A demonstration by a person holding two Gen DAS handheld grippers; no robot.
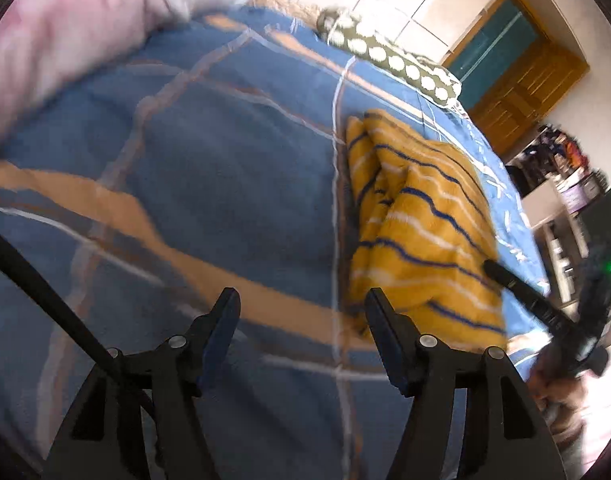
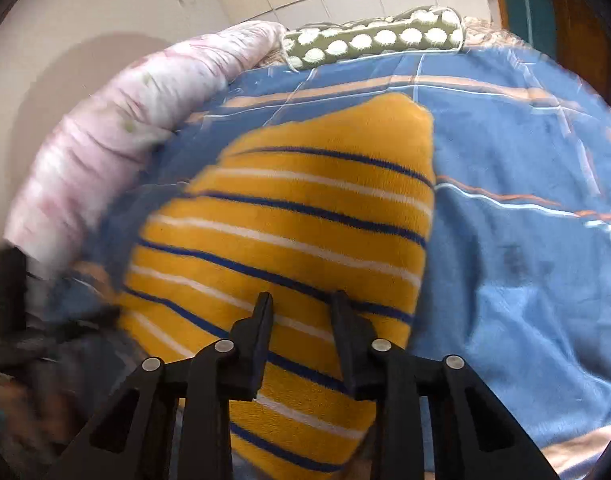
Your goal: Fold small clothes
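A small yellow garment (image 1: 417, 220) with blue and white stripes lies folded on the blue checked blanket (image 1: 205, 160). My left gripper (image 1: 301, 294) hangs open over bare blanket, just left of the garment's near edge, with nothing between its fingers. In the right wrist view the garment (image 2: 305, 208) fills the middle, and my right gripper (image 2: 302, 296) hovers over its near half, jaws apart, no cloth pinched between them. From the left wrist view, one black finger (image 1: 505, 278) of the right gripper reaches over the garment's right edge, held by a hand (image 1: 557, 392).
A pink quilt (image 2: 105, 140) is bunched along the bed's far left side. A green pillow with white dots (image 2: 377, 38) lies at the head of the bed. Beyond the bed stand a wooden door (image 1: 521, 60) and cluttered shelves (image 1: 565, 200). Blue blanket (image 2: 525, 260) spreads right of the garment.
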